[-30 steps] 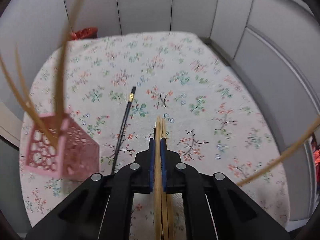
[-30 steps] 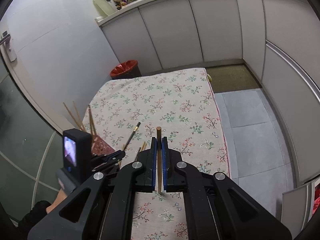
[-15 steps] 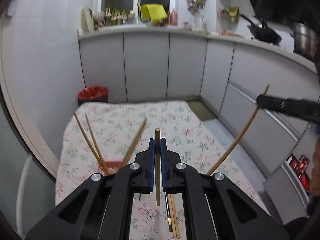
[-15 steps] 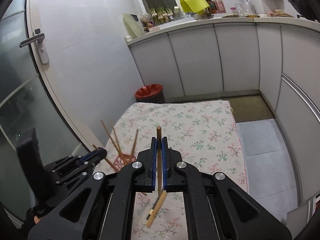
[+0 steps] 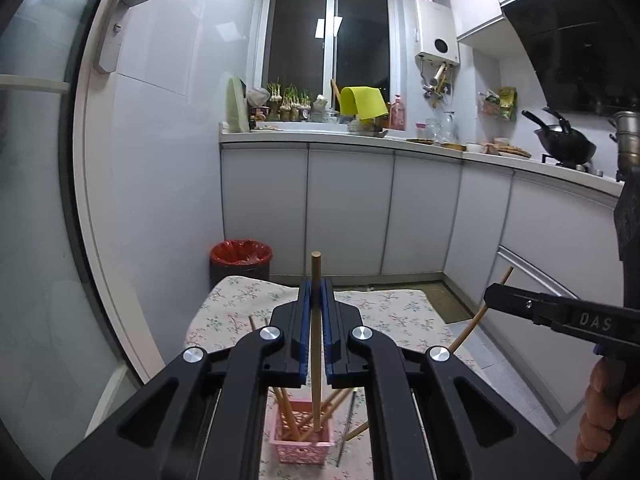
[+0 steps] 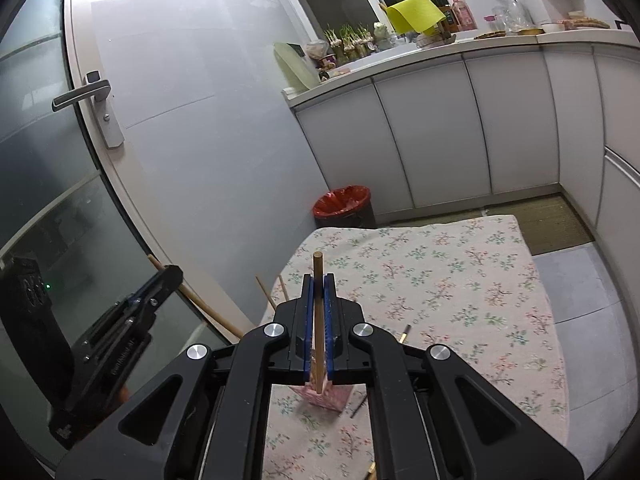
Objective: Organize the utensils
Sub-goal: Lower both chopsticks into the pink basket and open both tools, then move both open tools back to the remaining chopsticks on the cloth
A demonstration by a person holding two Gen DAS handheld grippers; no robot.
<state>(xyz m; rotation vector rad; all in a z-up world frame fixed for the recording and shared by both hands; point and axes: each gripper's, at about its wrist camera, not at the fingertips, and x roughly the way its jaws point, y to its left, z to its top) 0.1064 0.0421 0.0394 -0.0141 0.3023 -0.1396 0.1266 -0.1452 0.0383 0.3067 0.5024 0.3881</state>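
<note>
Pink lattice-patterned holder (image 5: 301, 442) containing tan wooden chopsticks (image 5: 289, 412). Tablecloth (image 6: 460, 280): cream ground with a repeating floral sprig print in green, pink and dark brown. Left gripper (image 5: 315, 316) and right gripper (image 6: 318, 320): black bodies, blue finger pads, silver screw heads (each gripping a pale wooden chopstick (image 5: 316, 344)). Loose dark chopstick (image 6: 403, 334) with a gold tip on the cloth. Bin (image 5: 241, 258): dark with a red liner. Cabinets (image 5: 348, 208) and walls white-grey; a yellow cloth (image 5: 363, 102) at the dark window.
</note>
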